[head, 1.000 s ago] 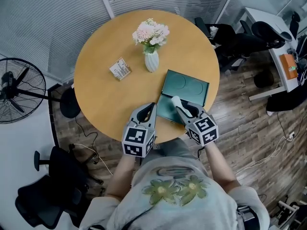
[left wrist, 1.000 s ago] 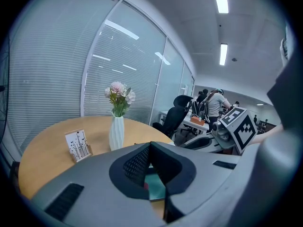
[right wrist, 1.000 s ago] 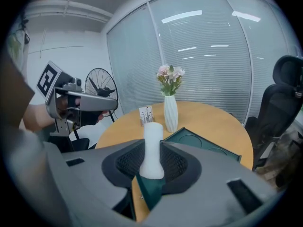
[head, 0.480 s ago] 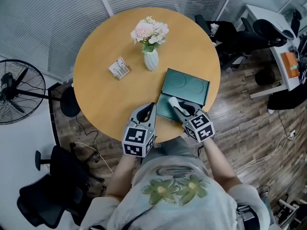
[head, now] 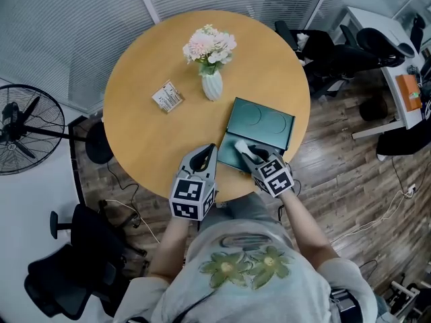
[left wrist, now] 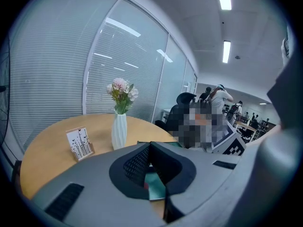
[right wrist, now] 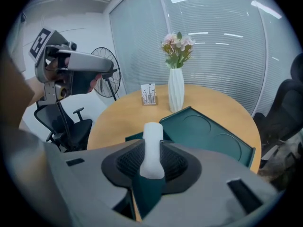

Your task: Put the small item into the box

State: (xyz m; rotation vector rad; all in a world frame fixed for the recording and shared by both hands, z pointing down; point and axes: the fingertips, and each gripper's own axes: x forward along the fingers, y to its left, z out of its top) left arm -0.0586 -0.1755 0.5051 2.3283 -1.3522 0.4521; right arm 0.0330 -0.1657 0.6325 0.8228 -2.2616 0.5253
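An open dark green box lies on the round wooden table [head: 148,133], its lid [head: 261,123] laid back and its tray [head: 229,155] towards me. My right gripper [head: 249,155] is shut on the small item, a white oblong piece [head: 240,145], just above the tray's near part. In the right gripper view the white piece [right wrist: 152,148] stands up between the jaws of the right gripper [right wrist: 152,161], with the lid [right wrist: 208,136] beyond. My left gripper [head: 207,155] hovers left of the box with its jaws together and nothing in them; the left gripper [left wrist: 150,146] looks over the tray's edge.
A white vase with pink flowers [head: 212,83] and a small card stand [head: 168,97] sit farther back on the table. A floor fan [head: 27,126] stands at the left; office chairs [head: 337,52] and a desk stand at the right. The table's edge is close below both grippers.
My right gripper has sunk towards the box's tray with the white piece still held. The left gripper has kept its place.
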